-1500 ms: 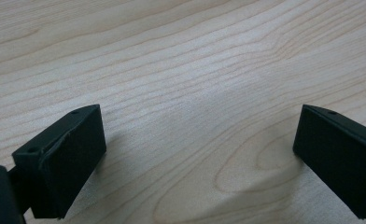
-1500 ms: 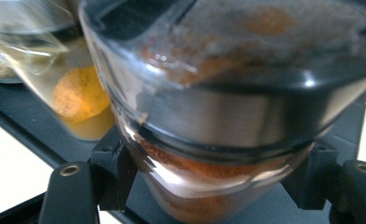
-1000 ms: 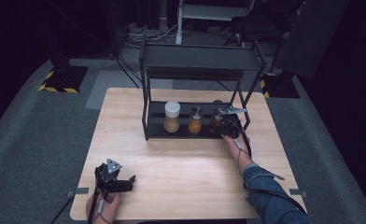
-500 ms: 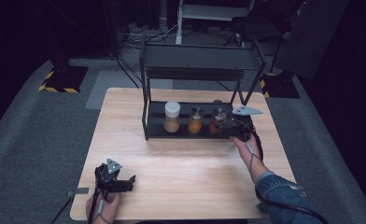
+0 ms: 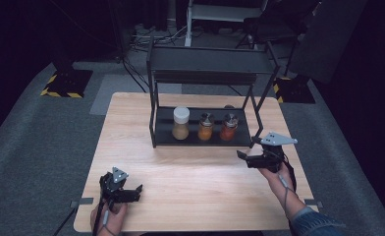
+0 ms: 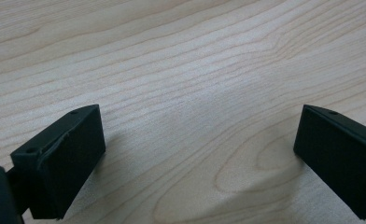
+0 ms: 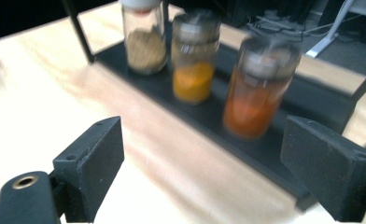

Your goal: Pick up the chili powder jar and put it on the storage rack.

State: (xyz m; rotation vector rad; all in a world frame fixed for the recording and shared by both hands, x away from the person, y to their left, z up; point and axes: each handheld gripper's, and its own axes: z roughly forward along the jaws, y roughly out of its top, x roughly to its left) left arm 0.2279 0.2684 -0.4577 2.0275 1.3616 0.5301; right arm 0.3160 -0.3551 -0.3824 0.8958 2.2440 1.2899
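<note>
While the left gripper [image 5: 131, 192] rests idle near the front edge of the worktop [image 5: 200, 187], its fingers wide apart over bare wood, the right gripper [image 5: 243, 157] has pulled back from the black rack [image 5: 200, 138] and its fingers have just been opening, with nothing between them. That suggests the red spice jar [image 5: 228, 127] has been released on the lower shelf. It stands upright at the right end of the row, beside the orange spice jar [image 5: 206, 127] and the white-capped jar [image 5: 180, 123], silver-lidded, reddish powder inside.
</note>
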